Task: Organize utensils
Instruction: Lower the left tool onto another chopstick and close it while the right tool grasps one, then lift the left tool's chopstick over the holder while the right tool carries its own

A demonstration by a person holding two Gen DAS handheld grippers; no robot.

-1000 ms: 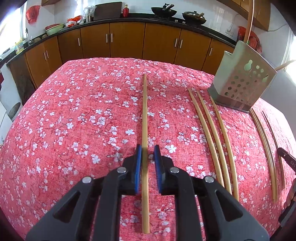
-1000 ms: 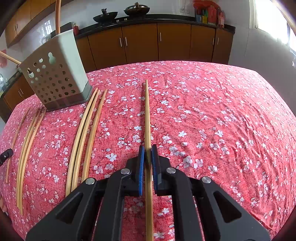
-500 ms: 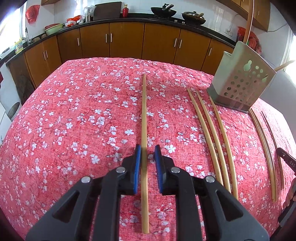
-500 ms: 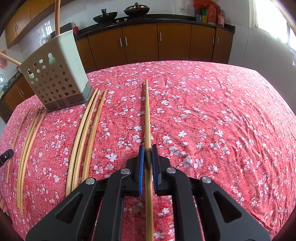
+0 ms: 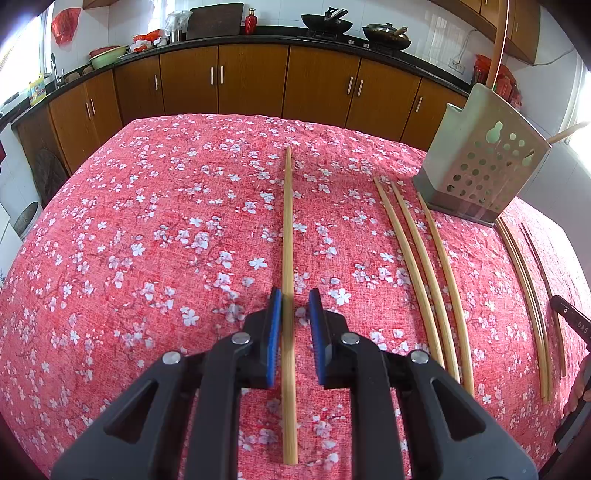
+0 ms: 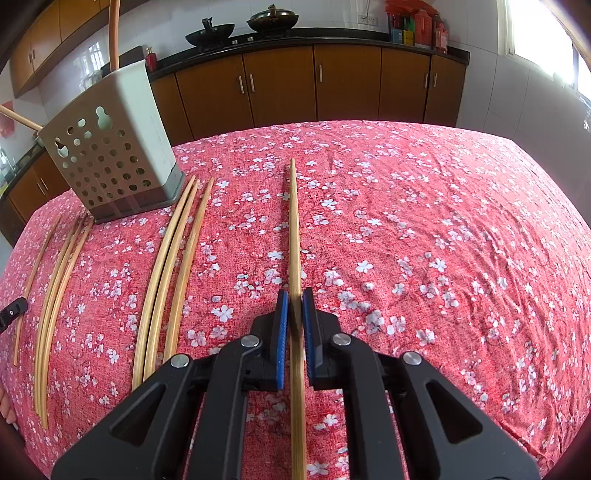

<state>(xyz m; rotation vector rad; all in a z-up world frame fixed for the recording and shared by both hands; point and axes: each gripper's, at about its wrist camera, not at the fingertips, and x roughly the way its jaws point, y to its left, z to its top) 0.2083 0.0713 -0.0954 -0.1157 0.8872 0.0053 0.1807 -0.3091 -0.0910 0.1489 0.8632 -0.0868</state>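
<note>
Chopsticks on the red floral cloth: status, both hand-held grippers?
Right hand-held gripper shut on one bamboo chopstick. Left hand-held gripper open astride another bamboo chopstick, touching only its left pad. Grey perforated utensil holder stands clear.

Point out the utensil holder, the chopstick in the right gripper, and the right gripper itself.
utensil holder (image 6: 110,162), right wrist view, perforated front wall
chopstick (image 6: 294,236), right wrist view, mid-shaft ahead of the jaws
right gripper (image 6: 294,295), right wrist view, between the fingertips

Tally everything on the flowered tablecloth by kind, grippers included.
Chopsticks lying flat: 8
Utensil holder: 1
Handles sticking out of the holder: 2
Hand-held grippers: 2 (left, right)
Total: 13
</note>
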